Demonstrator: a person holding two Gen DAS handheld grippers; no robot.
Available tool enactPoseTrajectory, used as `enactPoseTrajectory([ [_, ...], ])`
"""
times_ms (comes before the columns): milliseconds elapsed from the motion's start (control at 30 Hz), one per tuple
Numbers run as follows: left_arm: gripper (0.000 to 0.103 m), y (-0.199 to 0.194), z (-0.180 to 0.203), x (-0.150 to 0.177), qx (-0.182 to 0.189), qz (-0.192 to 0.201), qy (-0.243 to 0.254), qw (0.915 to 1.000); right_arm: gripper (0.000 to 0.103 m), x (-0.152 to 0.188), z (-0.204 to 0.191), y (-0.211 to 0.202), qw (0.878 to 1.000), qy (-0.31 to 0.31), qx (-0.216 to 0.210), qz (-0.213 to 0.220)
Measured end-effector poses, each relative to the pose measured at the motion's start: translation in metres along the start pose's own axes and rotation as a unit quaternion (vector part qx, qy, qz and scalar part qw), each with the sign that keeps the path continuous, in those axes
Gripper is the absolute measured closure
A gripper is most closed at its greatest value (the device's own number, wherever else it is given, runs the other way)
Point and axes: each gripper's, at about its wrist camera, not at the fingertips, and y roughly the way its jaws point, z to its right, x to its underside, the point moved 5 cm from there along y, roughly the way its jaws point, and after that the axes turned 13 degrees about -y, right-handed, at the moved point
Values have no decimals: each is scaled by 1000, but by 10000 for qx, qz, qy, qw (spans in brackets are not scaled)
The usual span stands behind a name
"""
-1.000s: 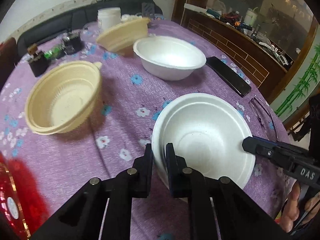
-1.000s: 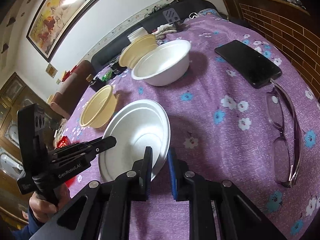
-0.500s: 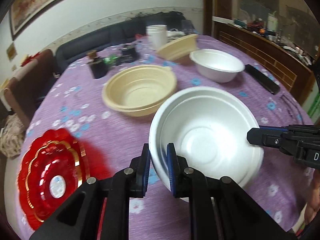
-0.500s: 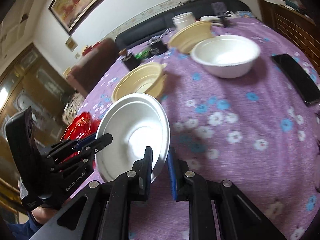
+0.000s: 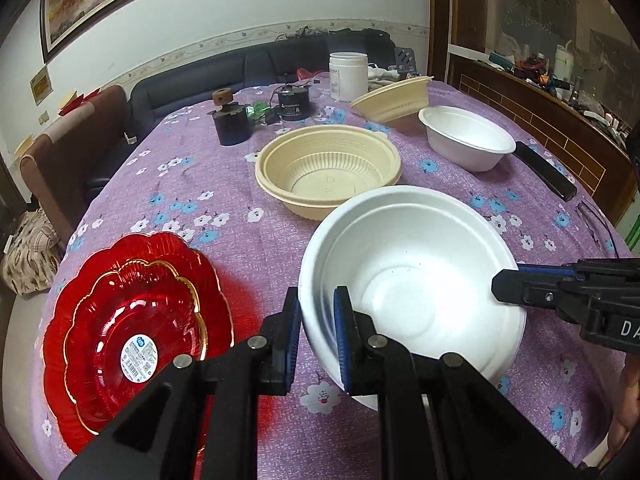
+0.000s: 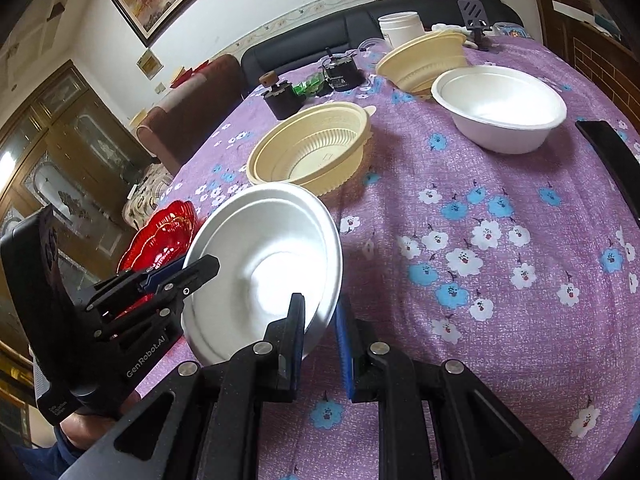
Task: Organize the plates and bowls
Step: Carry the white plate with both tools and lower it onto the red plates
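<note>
Both grippers hold one white foam bowl [image 5: 416, 280] above the purple flowered table [image 5: 240, 236]. My left gripper [image 5: 316, 332] is shut on its near rim. My right gripper [image 6: 320, 332] is shut on the opposite rim; the bowl [image 6: 264, 264] tilts in the right wrist view. The right gripper's fingers [image 5: 520, 284] show at the bowl's right edge. A cream ribbed bowl [image 5: 328, 168] sits just beyond. A second white bowl [image 5: 464, 140] and a tilted cream bowl [image 5: 394, 100] stand farther back. Stacked red glass plates [image 5: 132, 336] lie at the left.
A black phone [image 5: 546, 172] and glasses [image 5: 596, 220] lie at the right edge. A white jar [image 5: 348, 76], a dark pot [image 5: 232, 124] and a black device [image 5: 294, 104] stand at the back. A sofa and chair lie beyond.
The held white bowl has moved left and toward the near edge, with both grippers still on it. The red plates have come fully into the left wrist view.
</note>
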Motion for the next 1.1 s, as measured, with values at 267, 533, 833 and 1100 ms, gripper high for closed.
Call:
enactPoseTrajectory([
  [267,89,-17,-16,-12,4,213,-155,9997,86,-19,-15,-2,9998,-156,-29,93],
  [533,83,-46,-65,-25,-323,541,-476,9969,86,-61,-66,5,9974,-597,-337,231],
  [833,83,-52,-148,-14,-853,501,-1148,9884,86,-80,-129,69,9926,-989,-679,-187],
  [1100,83,-37,-189,5,-1017,281,-1510,9829,86,-73,-154,116,9889,-1195,-668,-584],
])
